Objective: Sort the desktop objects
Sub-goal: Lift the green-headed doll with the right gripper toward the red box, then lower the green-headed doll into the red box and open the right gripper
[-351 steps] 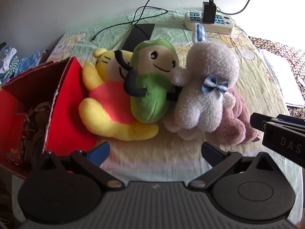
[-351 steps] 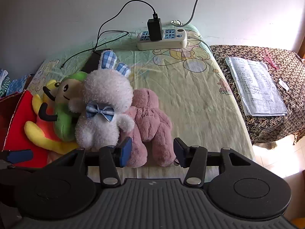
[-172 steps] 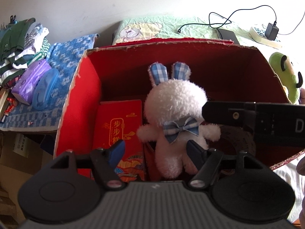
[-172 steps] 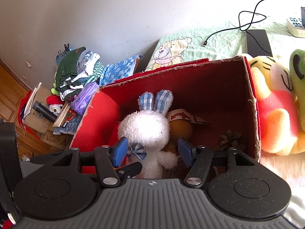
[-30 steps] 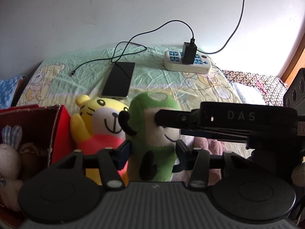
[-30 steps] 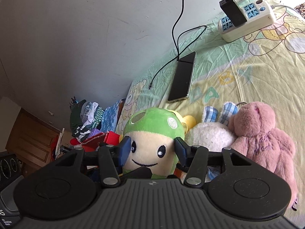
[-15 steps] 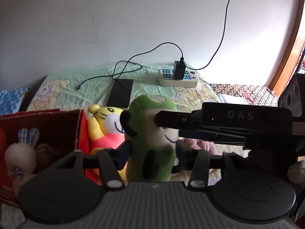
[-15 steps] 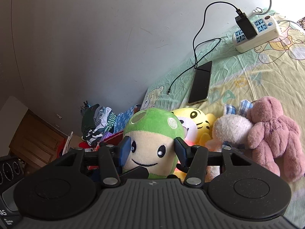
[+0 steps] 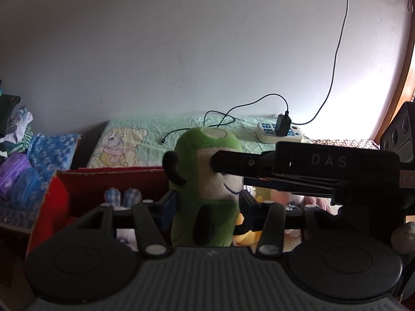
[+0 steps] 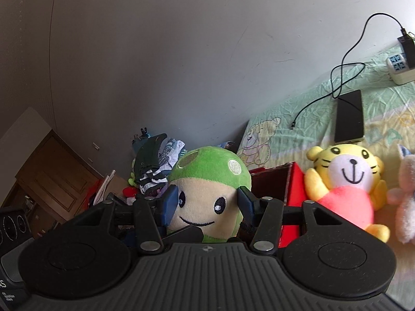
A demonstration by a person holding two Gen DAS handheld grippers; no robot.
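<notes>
A green plush with a cream face [image 9: 207, 181] hangs in the air, held by both grippers. My left gripper [image 9: 207, 204] is shut on its lower body. My right gripper [image 10: 207, 202] is shut on its head, one finger beside each eye of the green plush [image 10: 210, 178]. In the left wrist view, a black finger [image 9: 233, 162] of the right gripper crosses the plush's face. The red cardboard box [image 9: 109, 178] lies just below and left, with the white rabbit's checked ears [image 9: 123, 197] showing inside.
A yellow tiger plush [image 10: 345, 181] and a pink plush [image 10: 404, 194] lie on the green sheet right of the red box [image 10: 293, 186]. A phone [image 10: 348, 116] and a power strip [image 9: 280, 131] with cables sit further back. Piled clothes [image 10: 155, 160] are beyond the box.
Both grippers have carried the green plush up and to the left, off the other toys. The red box now sits under and beside it.
</notes>
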